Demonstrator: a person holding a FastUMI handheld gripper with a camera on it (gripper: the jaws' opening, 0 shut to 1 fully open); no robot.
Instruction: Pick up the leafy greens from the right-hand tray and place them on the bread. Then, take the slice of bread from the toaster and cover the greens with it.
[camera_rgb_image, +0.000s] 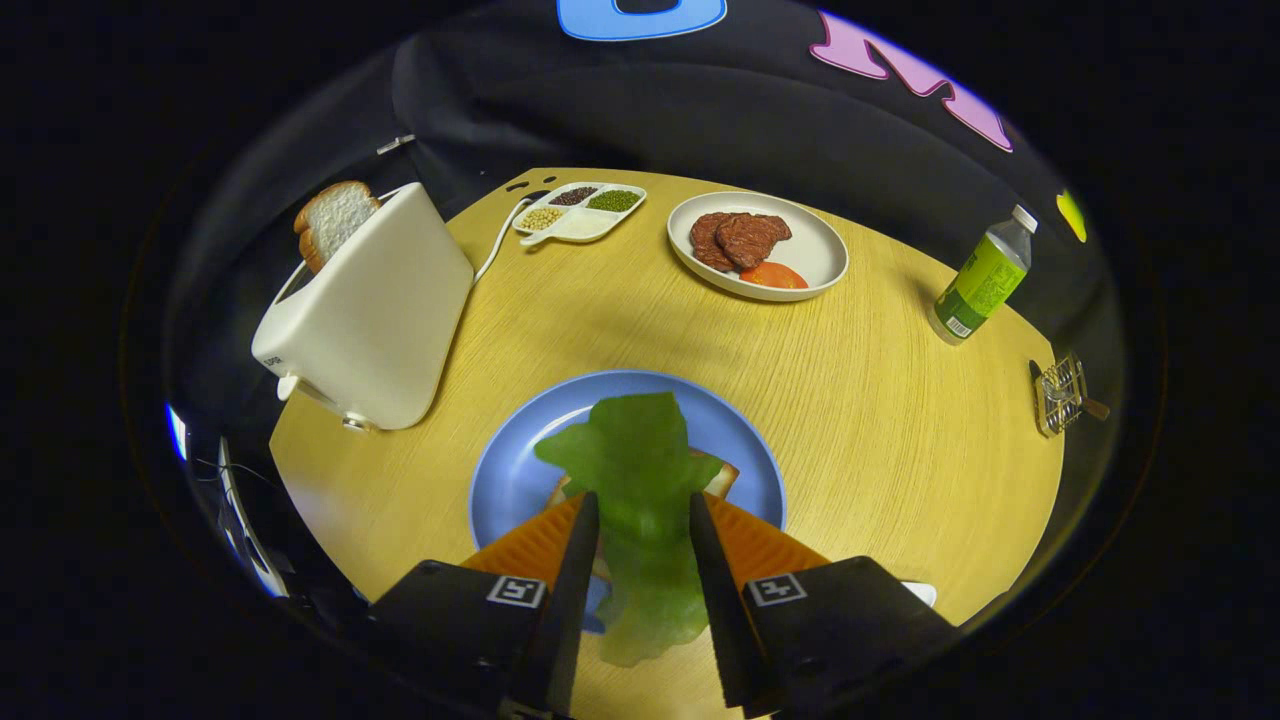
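Leafy greens (640, 480) are lying between the fingers of the gripper (643, 515), which is standing narrowly parted with both fingers appearing to press the leaf's sides. Greens are draping over bread (722, 474) on the blue plate (510, 480). Beyond, another slice (332, 220) is sticking out of the toaster (375, 310).

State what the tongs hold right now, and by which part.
The tongs are shut on the leafy greens, pinching the leaf's narrow middle, its broad end over the bread on the blue plate.
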